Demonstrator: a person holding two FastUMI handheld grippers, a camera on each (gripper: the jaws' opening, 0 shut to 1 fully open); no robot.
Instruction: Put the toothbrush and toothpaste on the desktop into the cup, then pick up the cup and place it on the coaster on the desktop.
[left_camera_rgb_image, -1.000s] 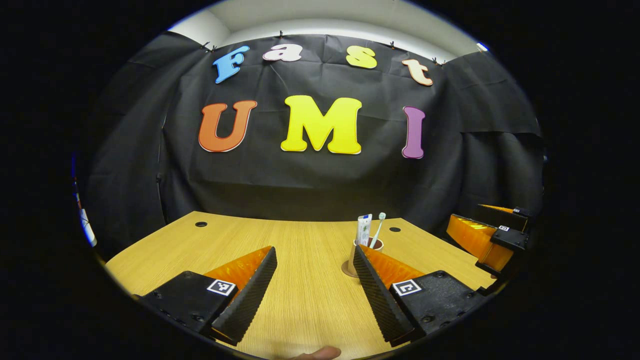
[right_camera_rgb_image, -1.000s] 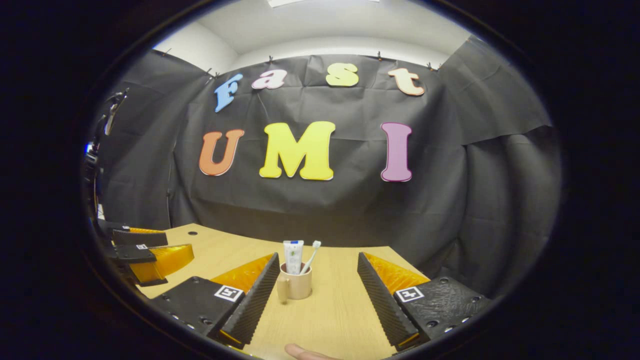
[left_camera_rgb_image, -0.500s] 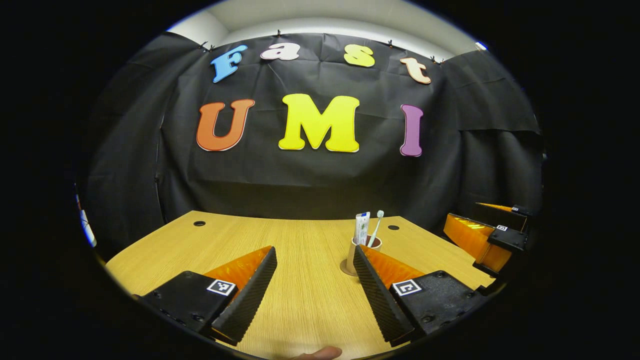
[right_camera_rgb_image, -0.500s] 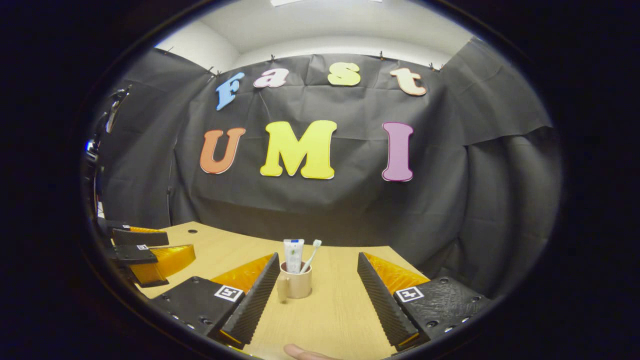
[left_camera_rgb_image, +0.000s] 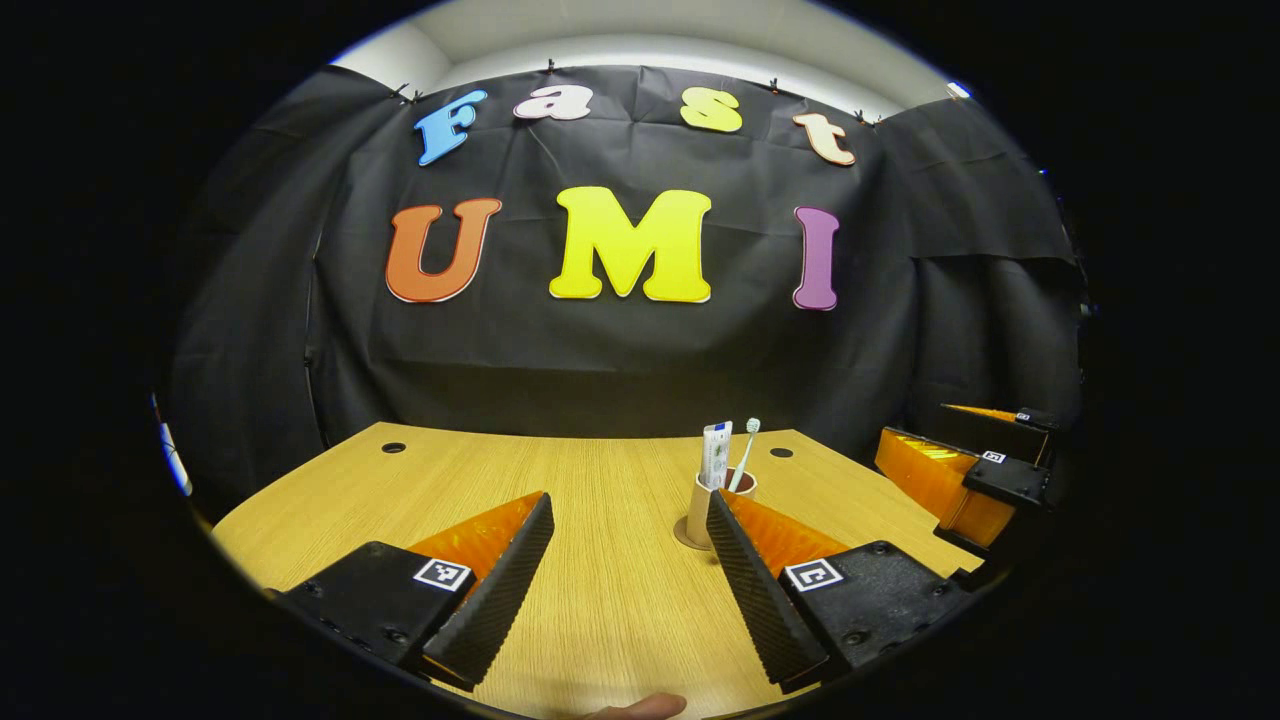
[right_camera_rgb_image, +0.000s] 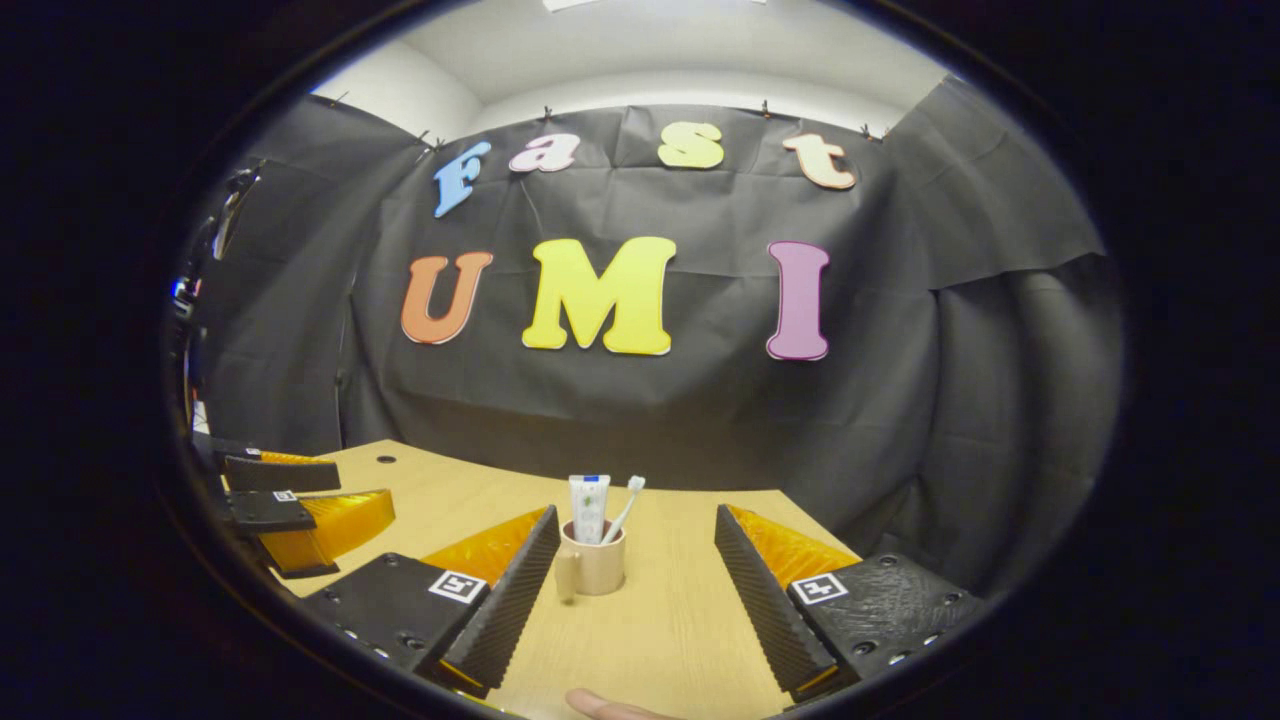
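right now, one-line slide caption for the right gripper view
Open right gripper faces a handled cup holding toothpaste and toothbrush on the wooden desktop.

Square black-and-white coded markers, no words, one atop each finger block of the left gripper (left_camera_rgb_image: 630, 560) and right gripper (right_camera_rgb_image: 632, 580), print on the toothpaste (right_camera_rgb_image: 588, 508) too small to read

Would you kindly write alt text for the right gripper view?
A cup holding a toothpaste tube and toothbrush stands on a wooden desk, just ahead of the right gripper, whose jaws are open. The left gripper sits far left.
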